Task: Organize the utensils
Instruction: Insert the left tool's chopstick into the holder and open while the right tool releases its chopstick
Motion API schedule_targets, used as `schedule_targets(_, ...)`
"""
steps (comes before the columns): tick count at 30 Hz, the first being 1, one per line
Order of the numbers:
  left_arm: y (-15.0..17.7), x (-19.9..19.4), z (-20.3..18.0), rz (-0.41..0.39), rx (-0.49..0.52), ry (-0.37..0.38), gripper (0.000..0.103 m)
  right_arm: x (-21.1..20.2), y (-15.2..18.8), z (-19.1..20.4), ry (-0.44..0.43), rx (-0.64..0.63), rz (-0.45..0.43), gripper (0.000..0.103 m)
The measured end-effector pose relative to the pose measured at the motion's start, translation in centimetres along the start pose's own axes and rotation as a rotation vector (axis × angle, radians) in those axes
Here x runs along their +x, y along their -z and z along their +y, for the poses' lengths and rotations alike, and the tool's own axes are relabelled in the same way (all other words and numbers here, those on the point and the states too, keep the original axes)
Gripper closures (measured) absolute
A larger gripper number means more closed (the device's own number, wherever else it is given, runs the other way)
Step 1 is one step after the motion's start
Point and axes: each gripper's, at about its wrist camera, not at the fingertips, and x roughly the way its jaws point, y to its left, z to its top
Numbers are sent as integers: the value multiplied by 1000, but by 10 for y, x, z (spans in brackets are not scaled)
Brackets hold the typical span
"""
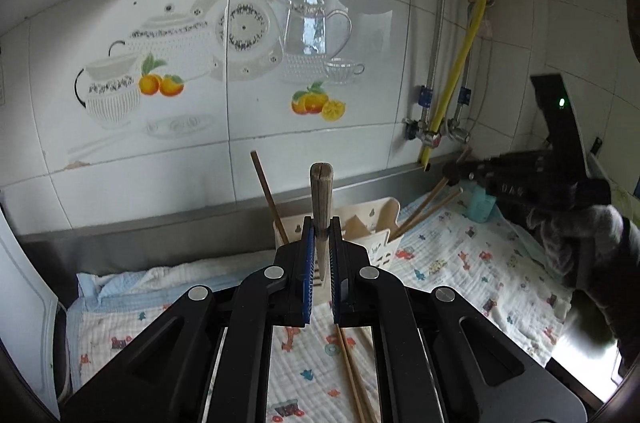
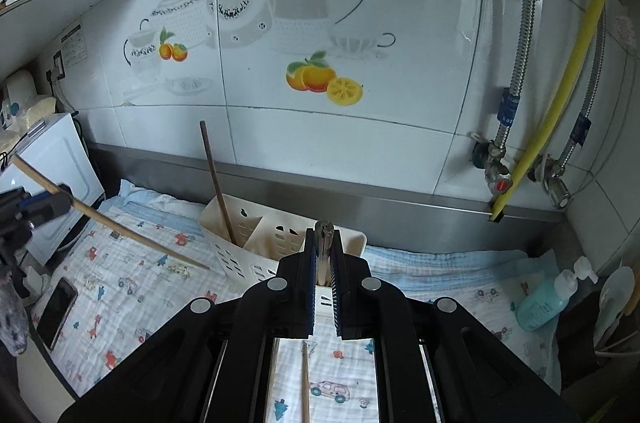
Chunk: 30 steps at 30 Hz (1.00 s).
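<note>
My left gripper (image 1: pixel 321 239) is shut on a wooden chopstick (image 1: pixel 321 195), held upright in front of the white utensil holder (image 1: pixel 380 243). In the right wrist view the same chopstick (image 2: pixel 120 229) slants down from the left gripper (image 2: pixel 40 205) toward the cloth. My right gripper (image 2: pixel 323 251) is shut on a pair of chopsticks (image 2: pixel 323 231) just in front of the white utensil holder (image 2: pixel 240 251), above its compartments. It also shows in the left wrist view (image 1: pixel 460 175) with the chopsticks (image 1: pixel 428 207) slanting toward the holder. One dark chopstick (image 2: pixel 216 183) stands in the holder's left compartment.
A patterned cloth (image 2: pixel 120 295) covers the counter. Loose chopsticks (image 1: pixel 352 375) lie on it under the left gripper, one (image 2: pixel 306 379) under the right. A phone (image 2: pixel 56 307) lies at left, a blue soap bottle (image 2: pixel 548 299) at right. Tiled wall, pipes and valves (image 2: pixel 500 179) stand behind.
</note>
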Motion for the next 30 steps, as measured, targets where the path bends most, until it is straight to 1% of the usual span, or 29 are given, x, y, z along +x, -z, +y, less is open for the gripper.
schedule_targets(5, -32, 0, -1, -54, 17, -21, 97, 17, 6, -1, 4, 7, 27, 96)
schedule_targets(7, -40, 8, 1, -53, 17, -27, 97, 20, 7, 0, 3, 3, 31, 96)
schedule_targets(9, -45, 20, 3, -35, 5, -28, 97, 21, 8, 1, 10, -6, 29, 96)
schedule_targets(13, -44, 47, 9, 18, -20, -31, 98, 17, 8, 2, 19, -18, 9, 96)
schedule_targets(17, -42, 65, 12, 49, -32, -36, 97, 9, 6, 3, 28, -29, -16, 95)
schedule_targets(19, -41, 73, 13, 63, -39, -27, 97, 4, 5, 3, 28, -29, -27, 93)
schedule_targets(22, -39, 83, 14, 82, -42, -30, 97, -6, 8, 4, 23, -30, -49, 88)
schedule_targets(25, -36, 92, 15, 100, -49, -28, 97, -20, 14, 7, 12, -27, -79, 87)
schedule_targets(27, -33, 97, 17, 112, -58, -27, 97, -29, 21, 8, 6, -22, -98, 82)
schedule_targets(30, -27, 104, 19, 127, -69, -25, 97, -40, 35, 11, 8, -22, -120, 81)
